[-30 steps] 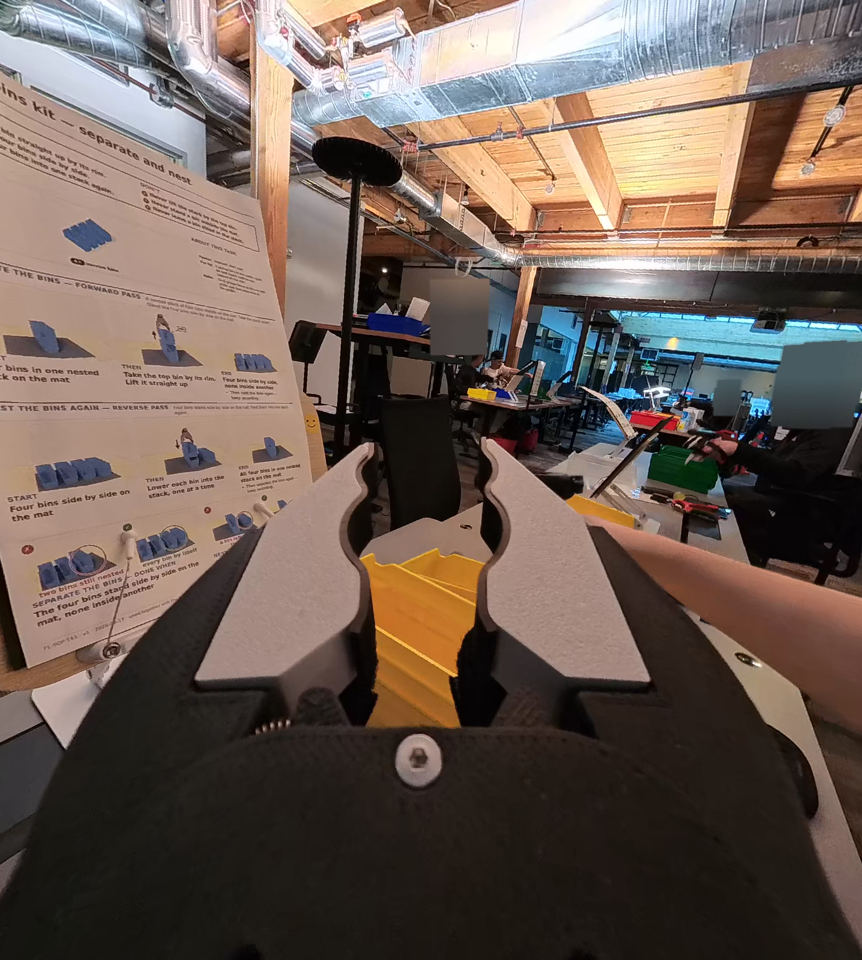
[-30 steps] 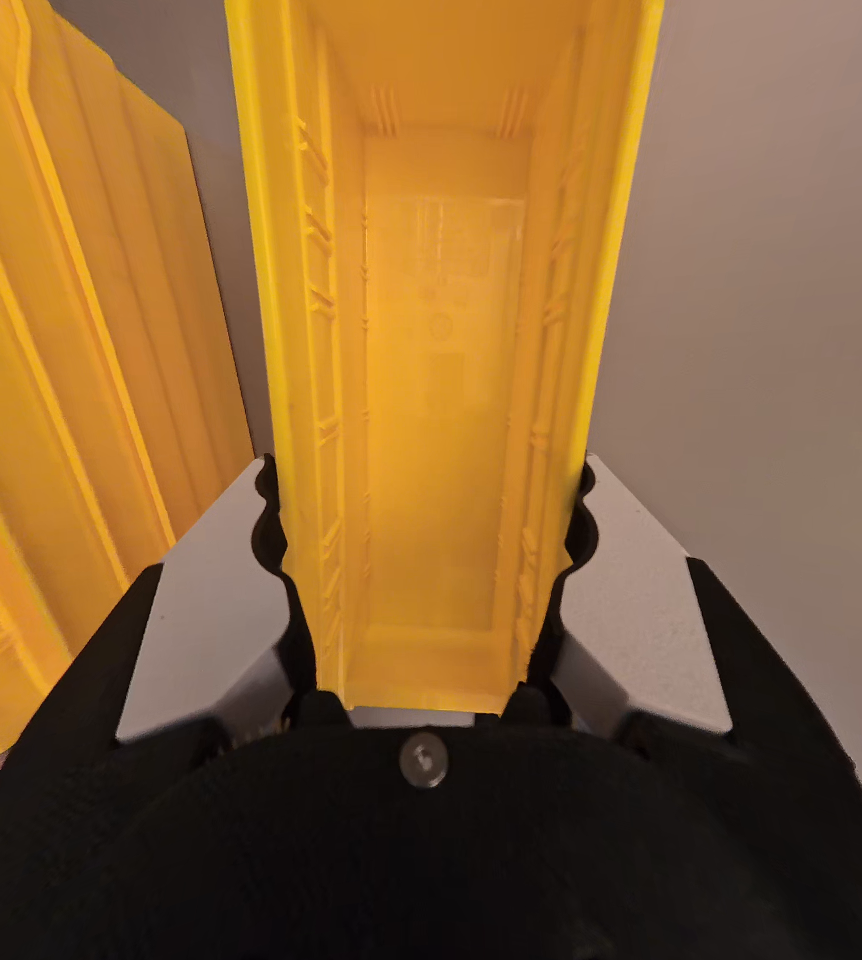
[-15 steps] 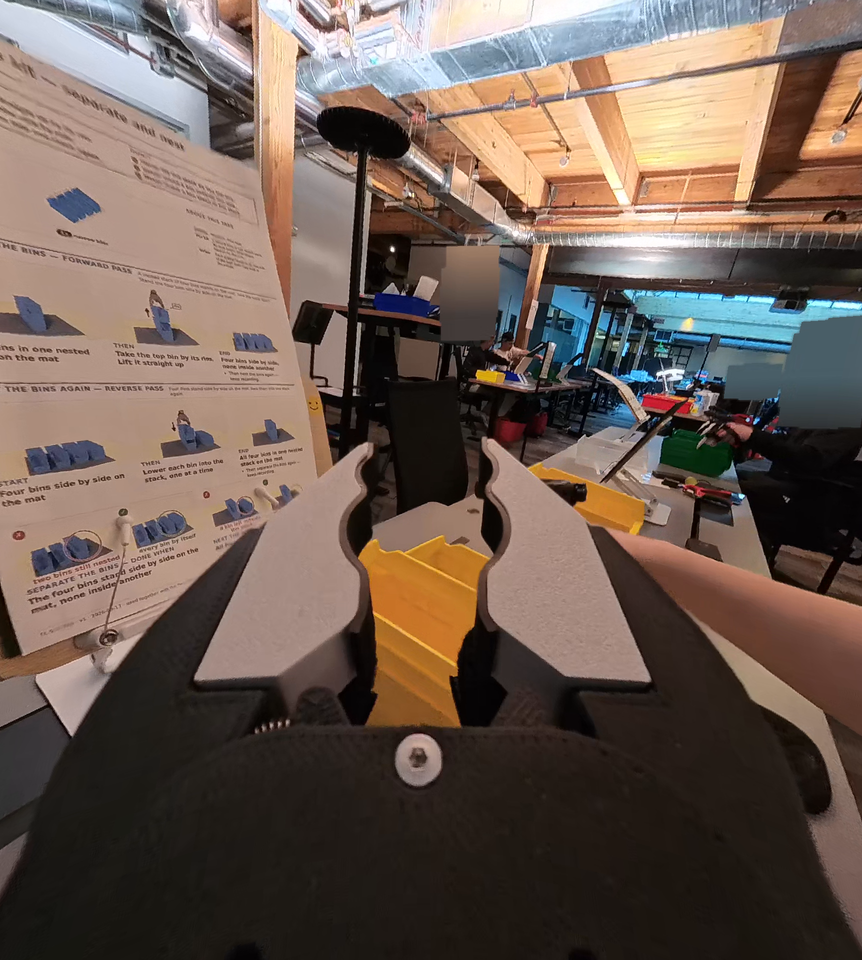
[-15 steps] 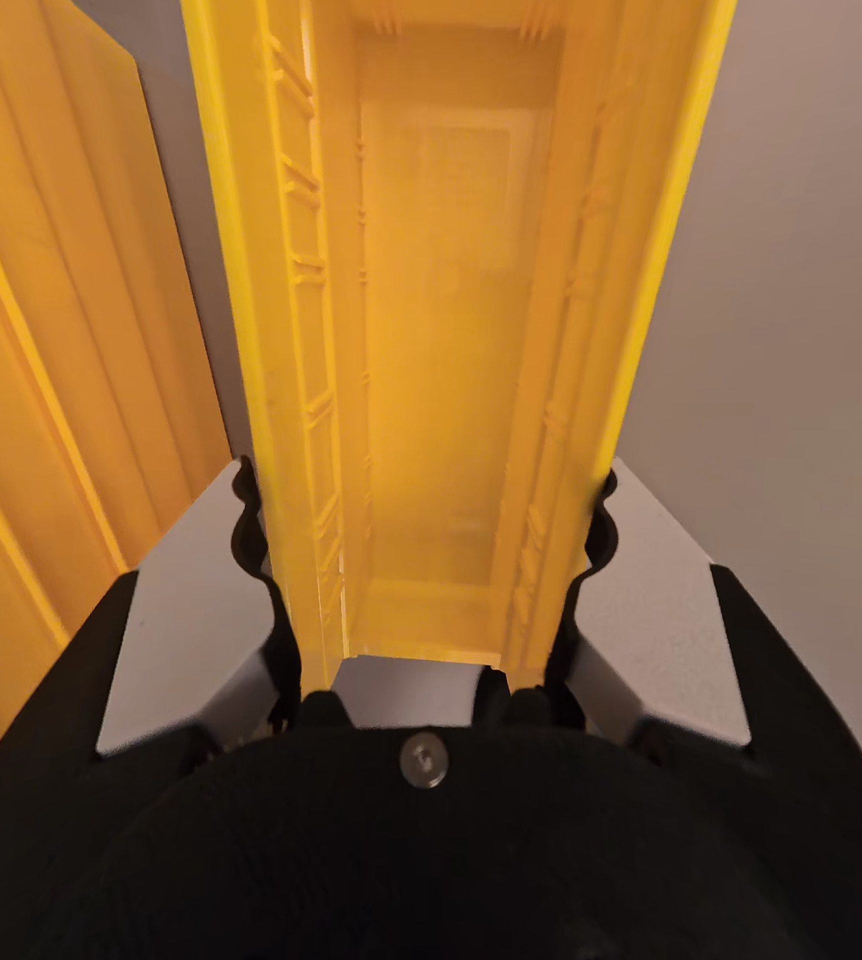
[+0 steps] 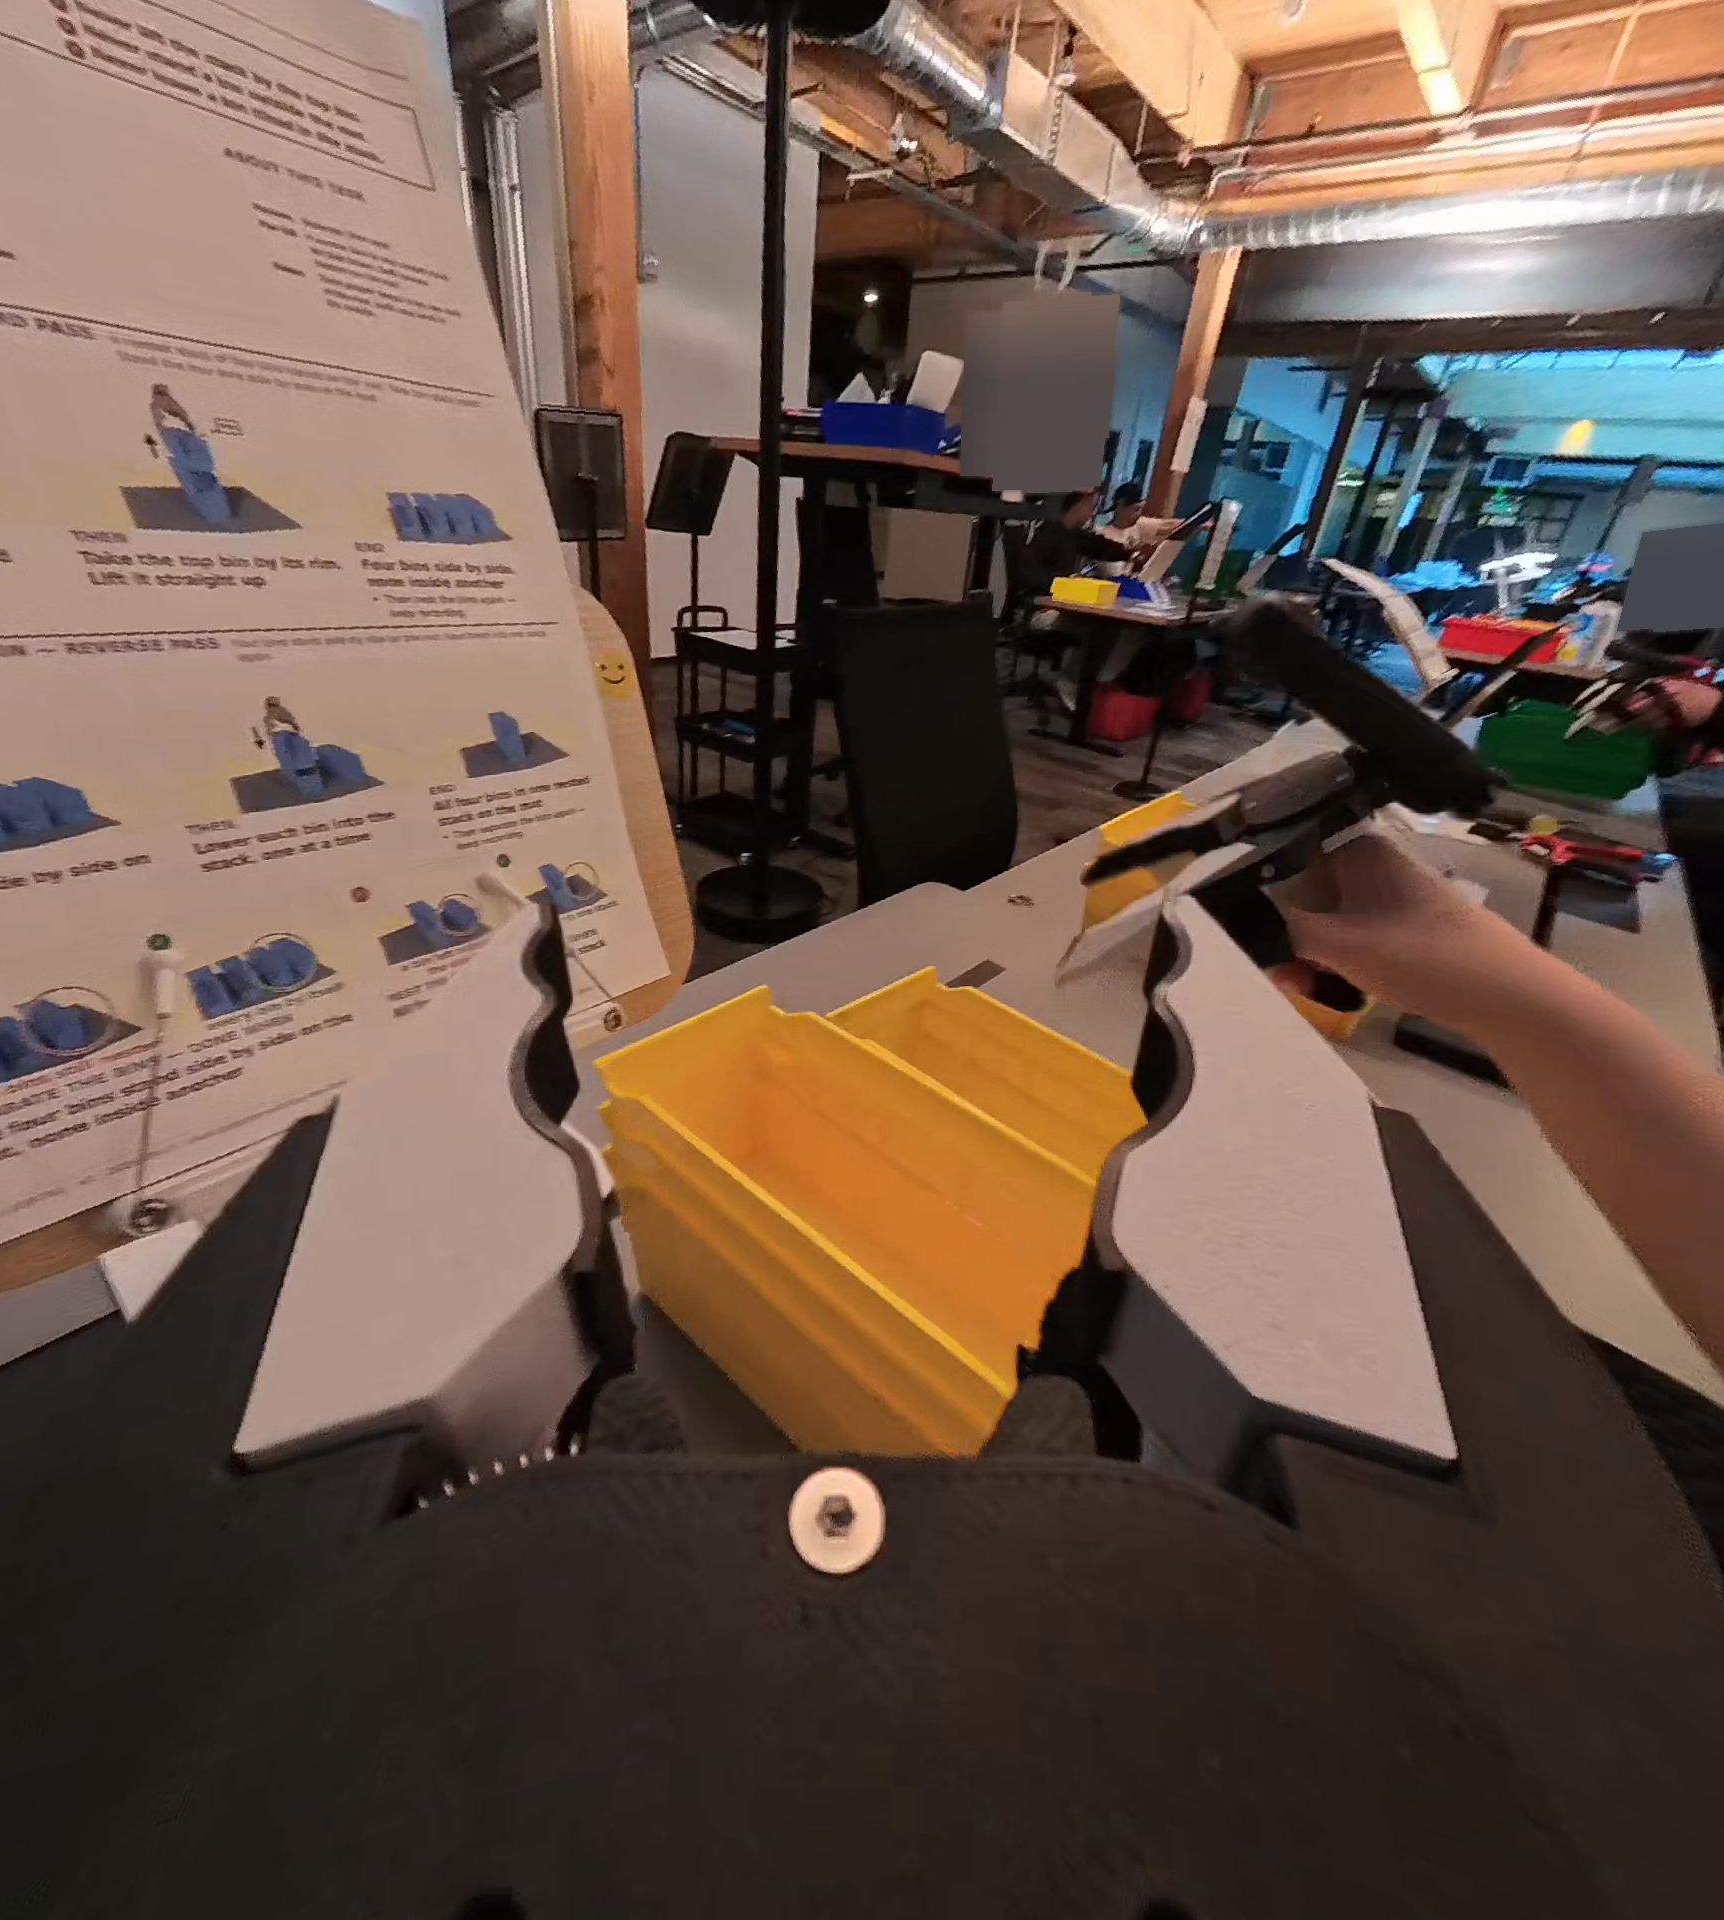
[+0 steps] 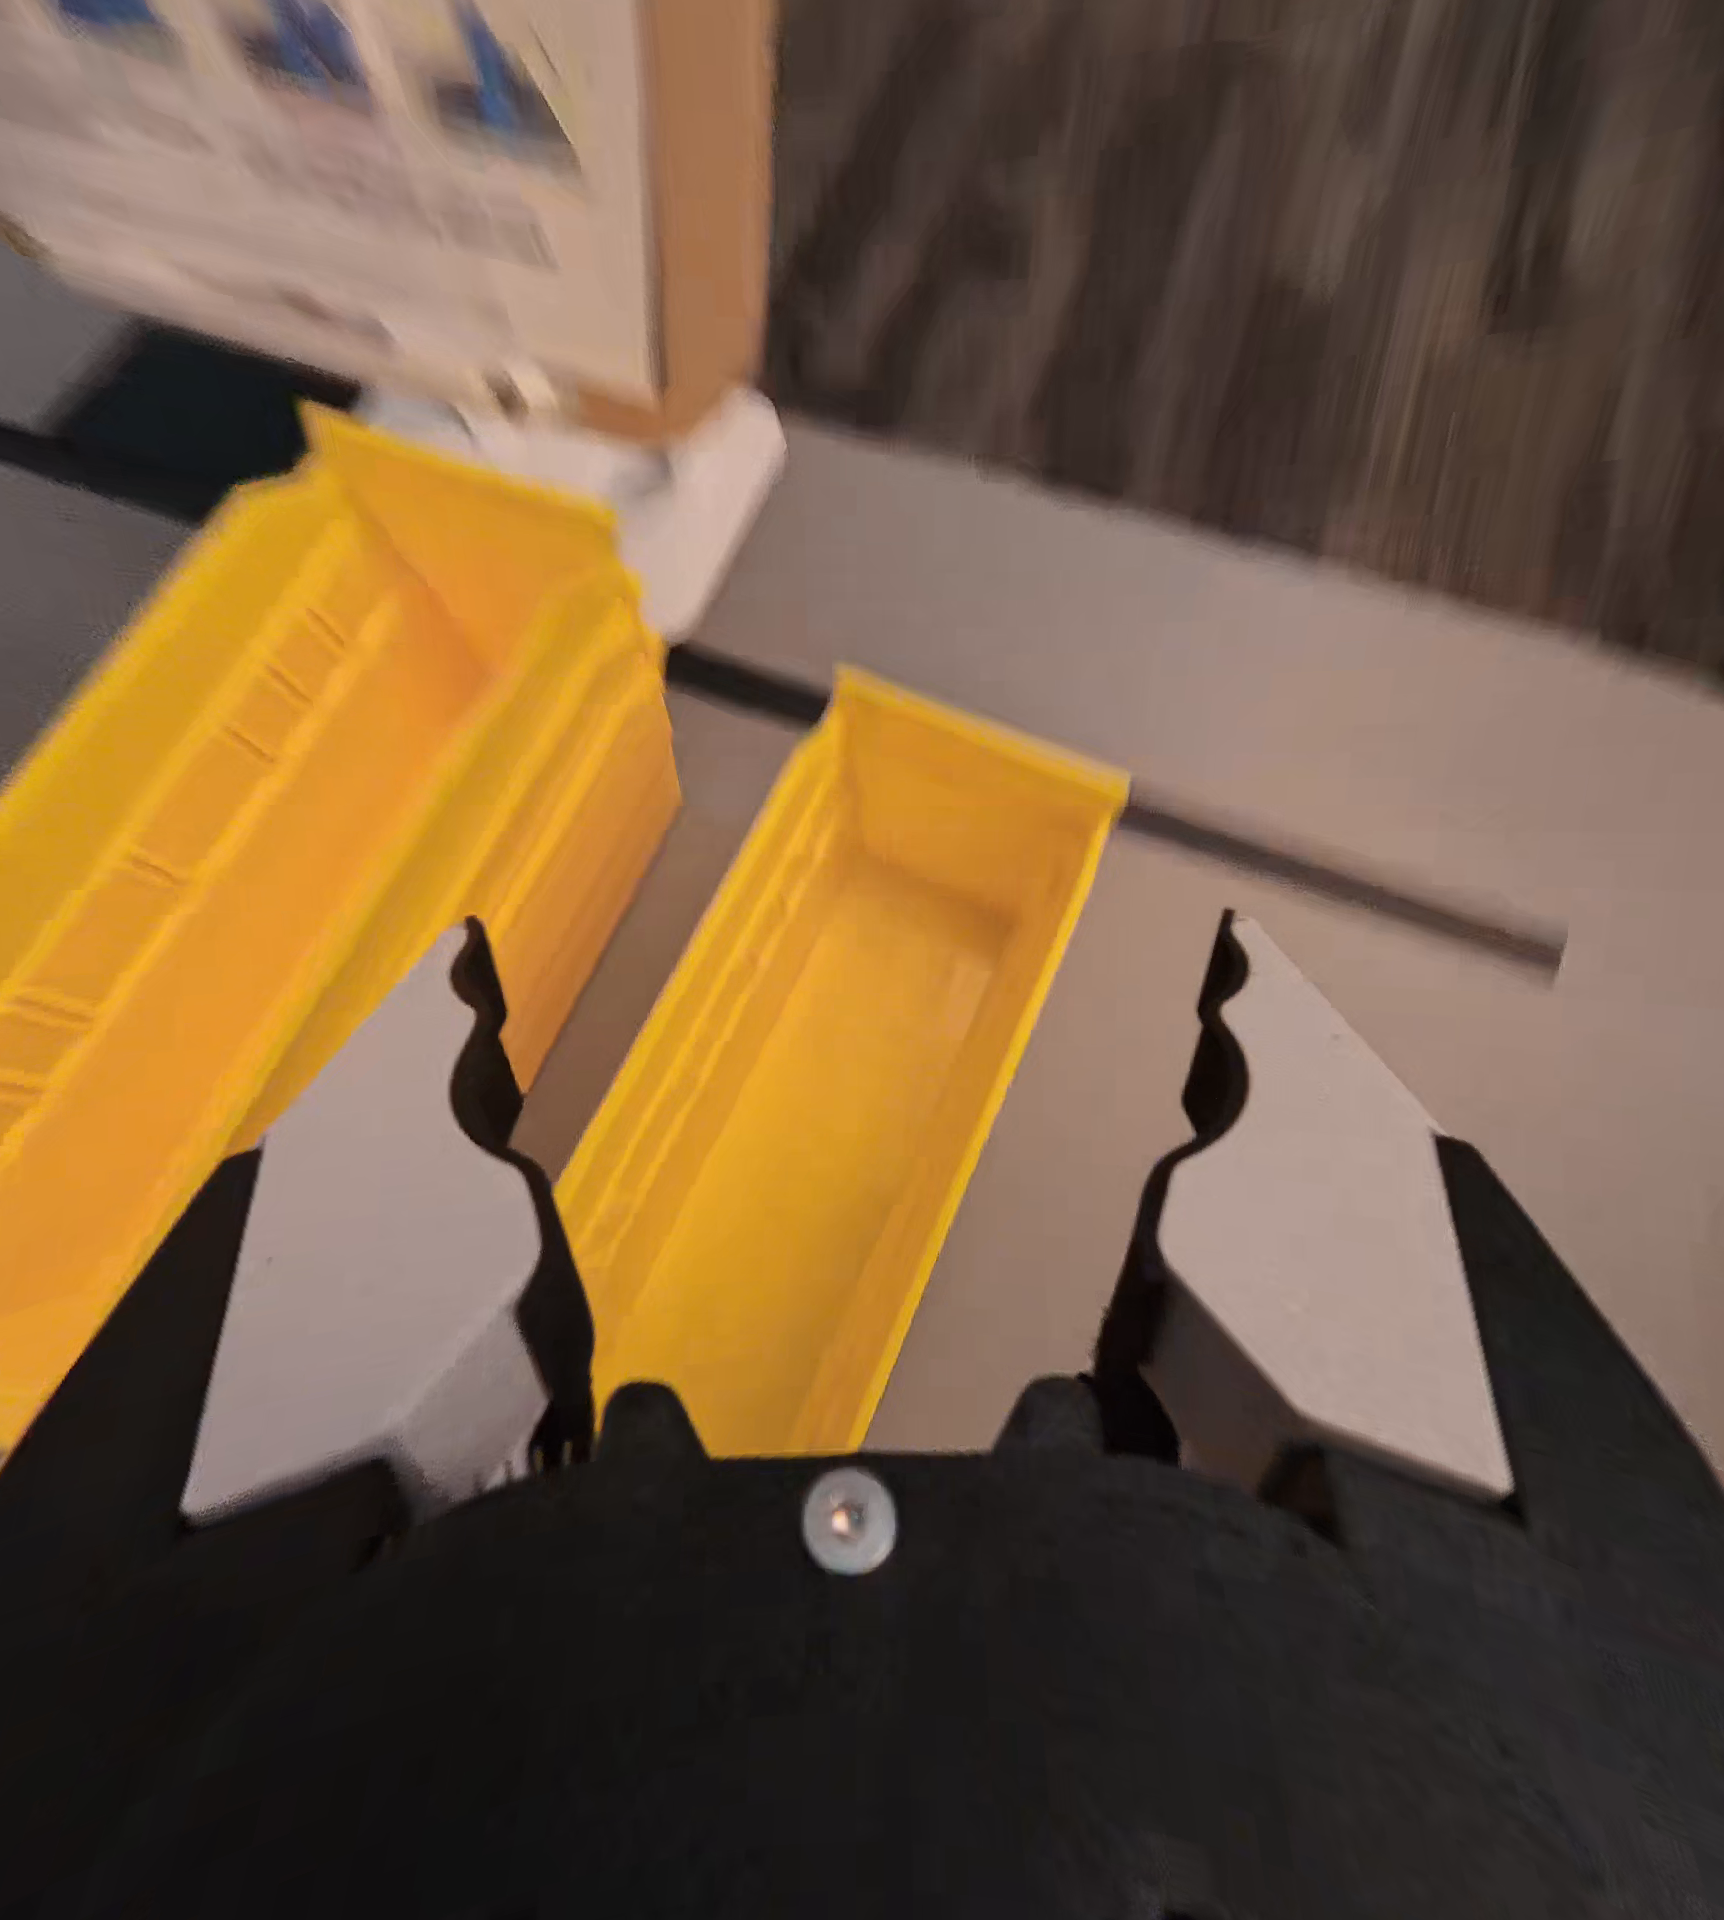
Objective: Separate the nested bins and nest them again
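A: Where are the bins now?

B: The stack of yellow bins [image 6: 245, 831] stands on the grey table [image 6: 1305, 727], on the left side in the right wrist view. One single yellow bin [image 6: 837, 1091] stands just beside it on the right, apart from the stack, with a narrow strip of table between them. Both are upright, with the open side up.

A: Does a gripper hold any of them?

B: No. The right gripper [image 6: 853, 1039] is above the near end of the single bin, and its fingers [image 6: 390, 1195] are spread wide. There is a clear gap between each pad and the bin walls. The left gripper [image 5: 853, 1029] also has its fingers [image 5: 463, 1143] spread wide. The stack [image 5: 837, 1195] is seen between them, but the pads do not press on it.

A: What is around?

B: In the left wrist view the right gripper [image 5: 1149, 883] shows farther off, held by a hand [image 5: 1388, 925], above the table. A big paper sheet with pictures of blue bins [image 5: 214, 623] stands at the left on a wooden board [image 5: 629, 779]. Behind the table is a black chair [image 5: 920, 748]. Farther back are desks, and a green box [image 5: 1564, 748] and a red box [image 5: 1492, 634].
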Tool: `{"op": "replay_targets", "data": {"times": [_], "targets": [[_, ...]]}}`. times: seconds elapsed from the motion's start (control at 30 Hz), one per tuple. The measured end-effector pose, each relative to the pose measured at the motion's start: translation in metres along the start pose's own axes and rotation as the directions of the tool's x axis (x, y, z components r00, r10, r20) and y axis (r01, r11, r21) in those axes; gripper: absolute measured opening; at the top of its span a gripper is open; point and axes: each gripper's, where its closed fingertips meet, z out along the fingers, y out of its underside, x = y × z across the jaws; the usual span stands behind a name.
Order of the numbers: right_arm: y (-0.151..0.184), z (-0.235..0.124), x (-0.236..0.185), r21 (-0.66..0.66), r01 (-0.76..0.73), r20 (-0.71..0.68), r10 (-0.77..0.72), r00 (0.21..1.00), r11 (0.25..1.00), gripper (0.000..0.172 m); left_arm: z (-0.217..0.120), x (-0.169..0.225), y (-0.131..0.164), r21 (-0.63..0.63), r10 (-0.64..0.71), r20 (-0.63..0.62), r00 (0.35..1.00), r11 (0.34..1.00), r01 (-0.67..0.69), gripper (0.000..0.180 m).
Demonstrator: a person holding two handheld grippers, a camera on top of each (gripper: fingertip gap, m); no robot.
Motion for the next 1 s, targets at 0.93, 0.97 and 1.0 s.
{"op": "replay_targets", "data": {"times": [0.93,0.97,1.0], "targets": [[-0.053,-0.063,0.051,0.658,-0.040,0.085,-0.022,0.996,0.752,0.109,0.059,0.005,0.097,-0.585,-0.090,0.258,0.962,0.778,0.230,0.134],[-0.054,-0.067,0.054,0.669,-0.072,0.111,-0.004,0.994,0.740,0.109,0.061,0.003,0.099,-0.610,-0.073,0.285,0.956,0.755,0.240,0.136],[-0.054,-0.071,0.058,0.676,-0.102,0.136,0.012,0.991,0.730,0.109,0.064,0.002,0.101,-0.634,-0.062,0.309,0.949,0.731,0.255,0.139]]}}
